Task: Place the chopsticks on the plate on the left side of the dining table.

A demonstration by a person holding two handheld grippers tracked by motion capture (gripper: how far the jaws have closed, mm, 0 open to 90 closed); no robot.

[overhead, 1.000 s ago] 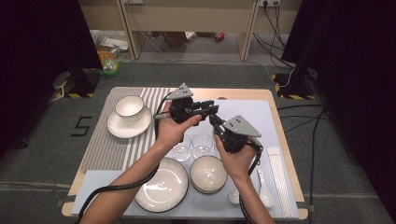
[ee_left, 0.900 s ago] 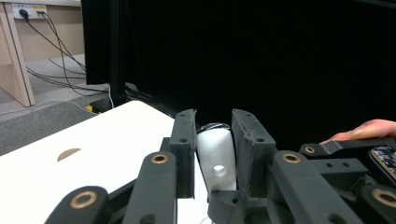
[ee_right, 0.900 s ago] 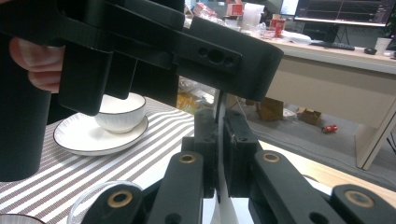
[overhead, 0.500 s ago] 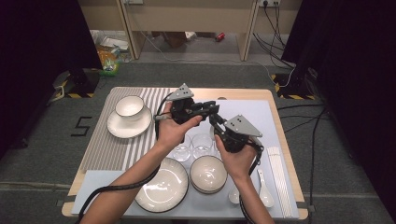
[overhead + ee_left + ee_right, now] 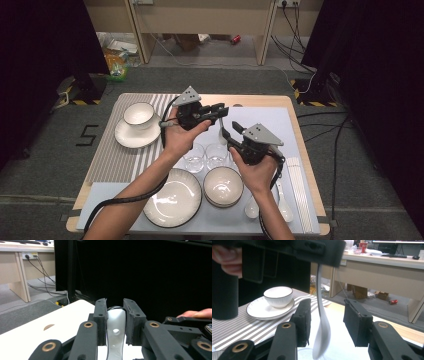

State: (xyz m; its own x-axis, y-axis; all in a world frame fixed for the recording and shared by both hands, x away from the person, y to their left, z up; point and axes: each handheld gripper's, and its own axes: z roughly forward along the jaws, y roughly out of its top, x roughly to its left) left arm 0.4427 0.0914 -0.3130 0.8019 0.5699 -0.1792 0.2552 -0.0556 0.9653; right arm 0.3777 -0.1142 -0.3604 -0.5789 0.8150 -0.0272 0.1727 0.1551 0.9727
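Lab: black curtains point(image 5: 45, 45); floor cables point(image 5: 300, 25); desks point(image 5: 200, 20)

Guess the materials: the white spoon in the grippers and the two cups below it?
Spoon: looks like glazed white ceramic, going by its smooth, opaque, glossy surface; hard plastic can't be ruled out. The left gripper clamps its handle. The right gripper has just been opening, its jaws off the bowl end.
Cups: clear and see-through with bright rims, probably glass.

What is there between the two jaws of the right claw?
The white spoon hangs there, its bowl down and its handle clamped in the left claw above. The right claw has just been opening and its pads stand clear of the spoon, as the right gripper view shows.
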